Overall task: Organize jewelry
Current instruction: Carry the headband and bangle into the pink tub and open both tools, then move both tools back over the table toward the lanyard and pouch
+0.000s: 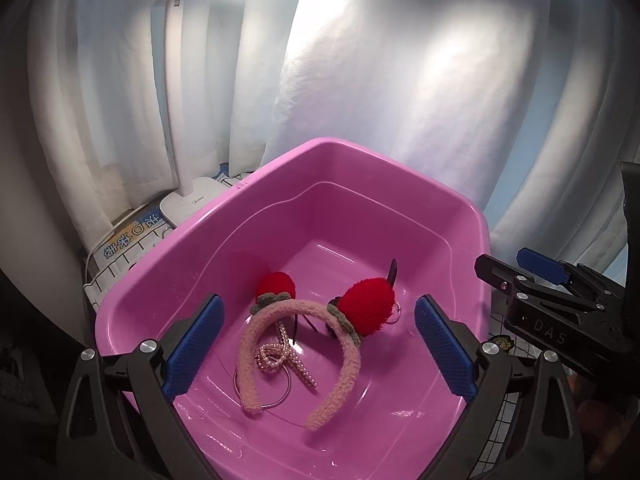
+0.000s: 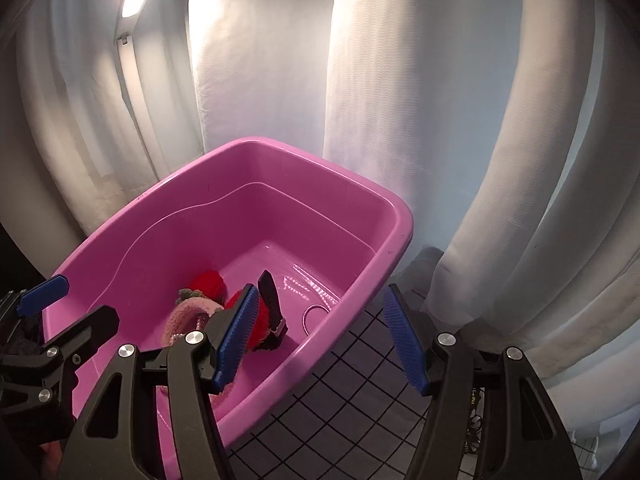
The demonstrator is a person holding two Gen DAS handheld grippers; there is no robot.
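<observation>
A pink plastic tub [image 1: 280,164] [image 2: 400,216] holds a fuzzy pink headband [image 1: 344,368] with two red pompoms [image 1: 372,304]. A pearl bow clip [image 1: 280,354] and a thin metal hoop [image 1: 276,402] lie inside the band's arc. A dark strap [image 2: 272,300] leans behind the pompoms, and another hoop [image 2: 316,314] lies beside it. My left gripper [image 1: 320,300] [image 2: 86,298] hovers open above the headband, touching nothing. My right gripper [image 2: 320,289] [image 1: 502,262] is open too, its fingers on either side of the tub's right rim, empty.
White curtains [image 2: 400,80] hang close behind the tub. A white lamp base [image 1: 192,200] and a printed package [image 1: 120,244] sit at the tub's back left. A black-gridded cloth [image 2: 340,400] covers the table to the tub's right.
</observation>
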